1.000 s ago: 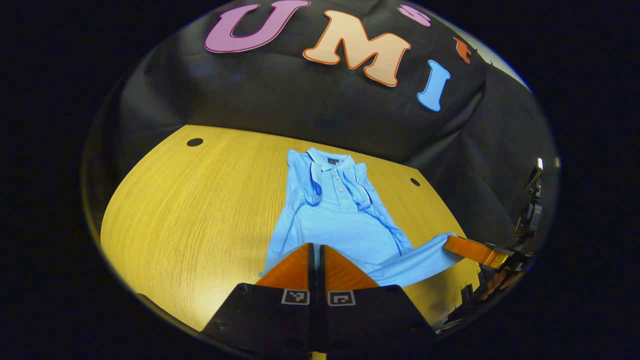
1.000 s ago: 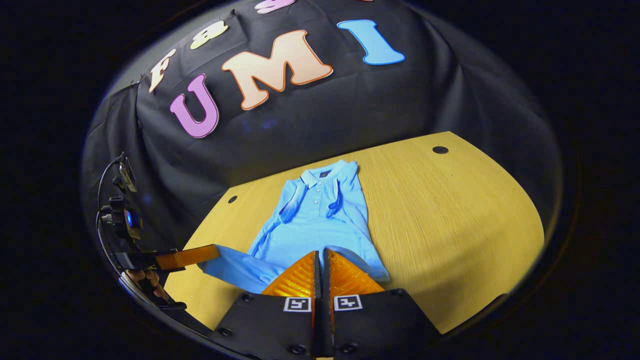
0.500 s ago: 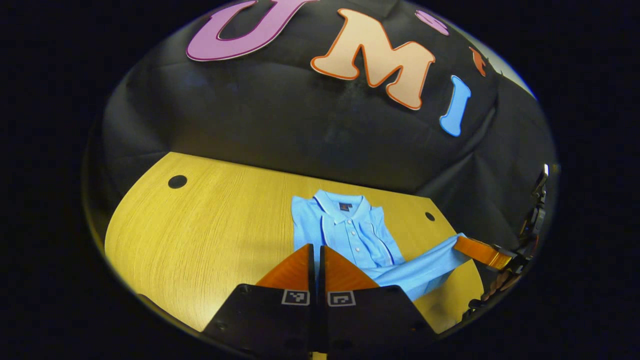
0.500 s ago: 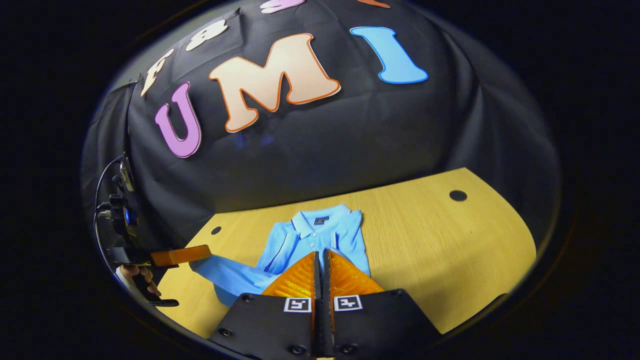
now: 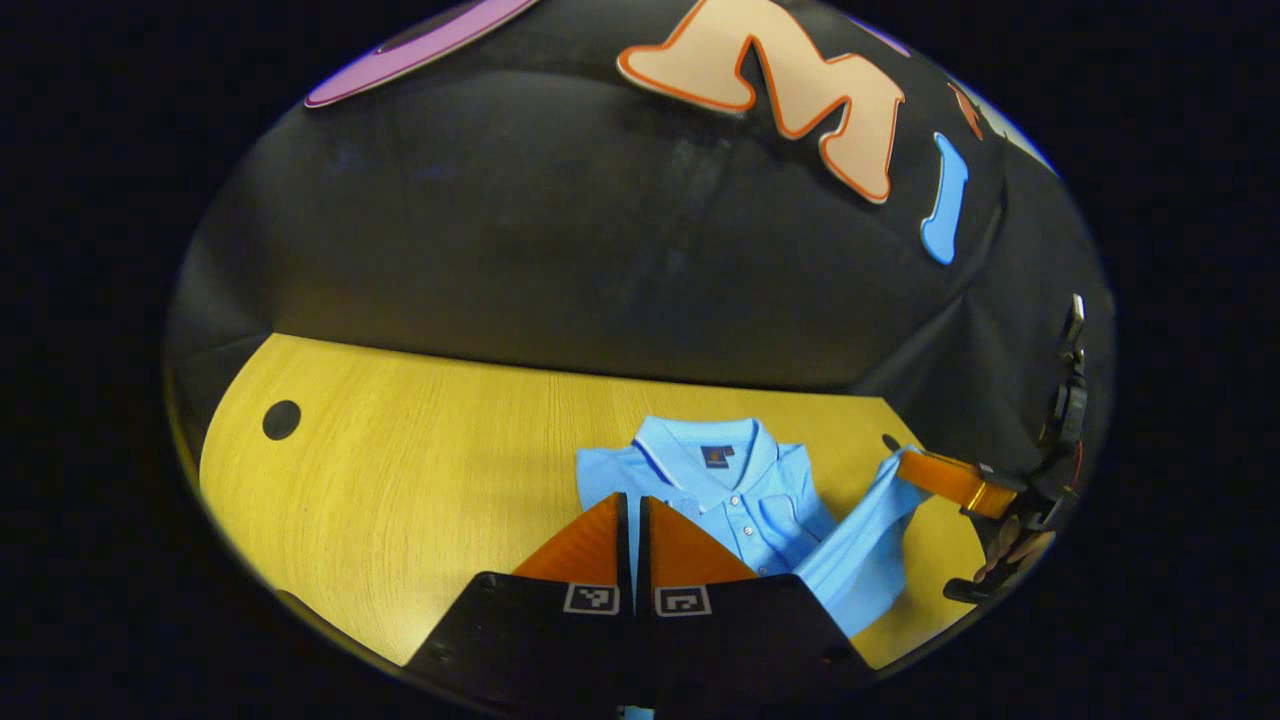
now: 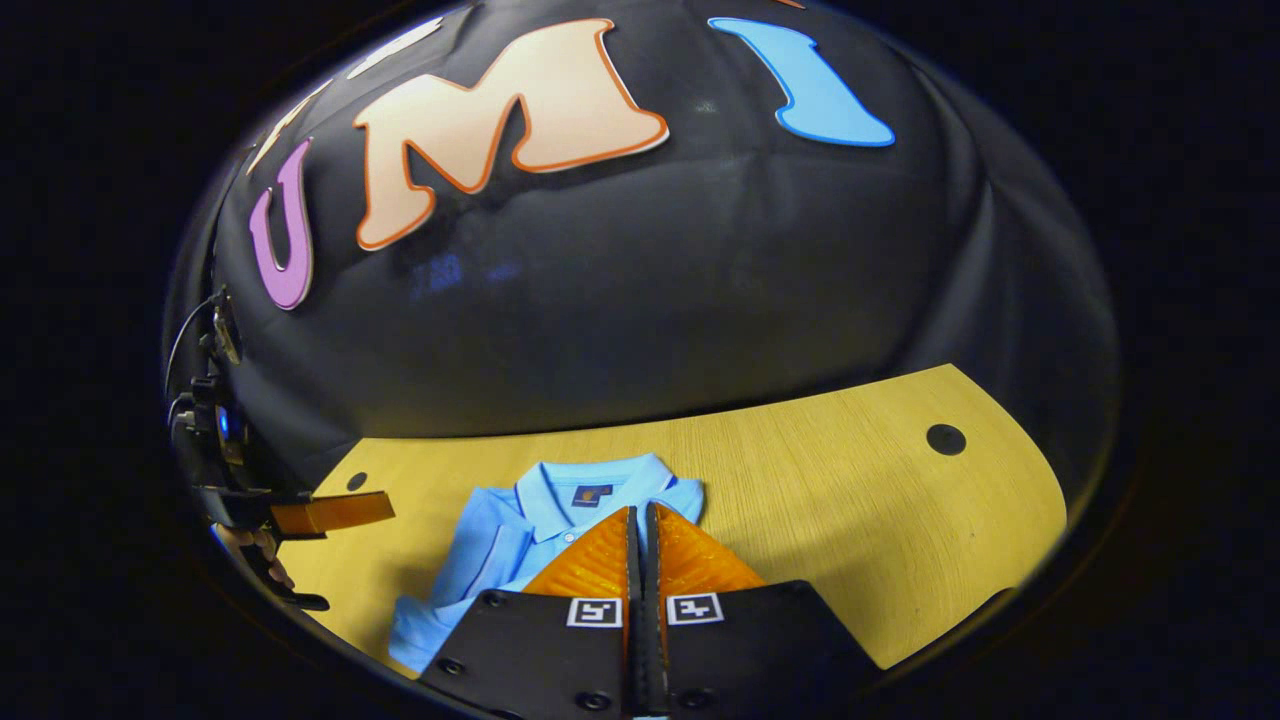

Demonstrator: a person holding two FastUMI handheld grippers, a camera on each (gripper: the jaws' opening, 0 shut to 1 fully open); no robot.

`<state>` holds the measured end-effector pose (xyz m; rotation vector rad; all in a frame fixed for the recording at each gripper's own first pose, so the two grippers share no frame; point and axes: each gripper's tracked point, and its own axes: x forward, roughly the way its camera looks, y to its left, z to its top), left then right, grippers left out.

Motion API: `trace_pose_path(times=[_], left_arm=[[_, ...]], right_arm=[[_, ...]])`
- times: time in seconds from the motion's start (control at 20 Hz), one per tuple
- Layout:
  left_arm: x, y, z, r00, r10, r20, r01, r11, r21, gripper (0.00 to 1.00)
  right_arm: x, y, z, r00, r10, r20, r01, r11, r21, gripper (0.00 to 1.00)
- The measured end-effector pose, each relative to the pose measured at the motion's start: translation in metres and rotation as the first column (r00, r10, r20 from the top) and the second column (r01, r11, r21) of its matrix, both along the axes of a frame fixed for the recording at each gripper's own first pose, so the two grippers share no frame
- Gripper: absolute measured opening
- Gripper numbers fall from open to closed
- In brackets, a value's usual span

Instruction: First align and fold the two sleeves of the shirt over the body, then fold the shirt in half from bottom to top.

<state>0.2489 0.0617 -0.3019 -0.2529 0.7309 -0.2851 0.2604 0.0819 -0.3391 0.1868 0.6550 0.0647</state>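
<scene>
A light blue polo shirt (image 5: 720, 480) lies on the wooden table (image 5: 420, 470) with its collar toward the booth wall and its sleeves folded in. My left gripper (image 5: 632, 497) is shut, with the lifted lower part of the shirt running under it. Off to the right, my right gripper (image 5: 903, 462) is shut on a hem corner, and the cloth stretches down from it. In the right gripper view the collar (image 6: 585, 490) sits just beyond my right gripper (image 6: 640, 508). The left gripper (image 6: 388, 508) hovers at the left.
The table has small round holes at its far corners (image 5: 281, 419) (image 6: 945, 438). Bare wood (image 6: 850, 500) spreads right of the shirt. The black cloth wall rises right behind the table. A hand (image 5: 1005, 555) holds the right gripper.
Both grippers have carried the shirt's bottom hem forward toward the collar. The lower body now lies doubled over the upper body, and the collar is much closer to both.
</scene>
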Motion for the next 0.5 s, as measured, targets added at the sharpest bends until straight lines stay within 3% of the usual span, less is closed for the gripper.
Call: trace_pose_path(times=[0.25, 0.3, 0.5], left_arm=[[0.008, -0.004, -0.051, 0.998, 0.019, -0.064, -0.018, 1.0, 0.026, 0.0], [0.008, -0.005, -0.056, 0.997, 0.015, -0.069, -0.013, 0.999, 0.037, 0.07], [0.001, -0.004, -0.049, 0.998, 0.013, -0.054, -0.01, 0.999, 0.043, 1.0]], right_arm=[[0.009, 0.0, -0.041, 0.998, -0.031, -0.046, 0.03, 0.999, -0.03, 0.02], [0.007, 0.0, -0.043, 0.998, -0.033, -0.055, 0.031, 0.999, -0.038, 0.04], [0.004, 0.005, -0.047, 0.998, -0.012, -0.064, 0.009, 0.999, -0.036, 0.25]])
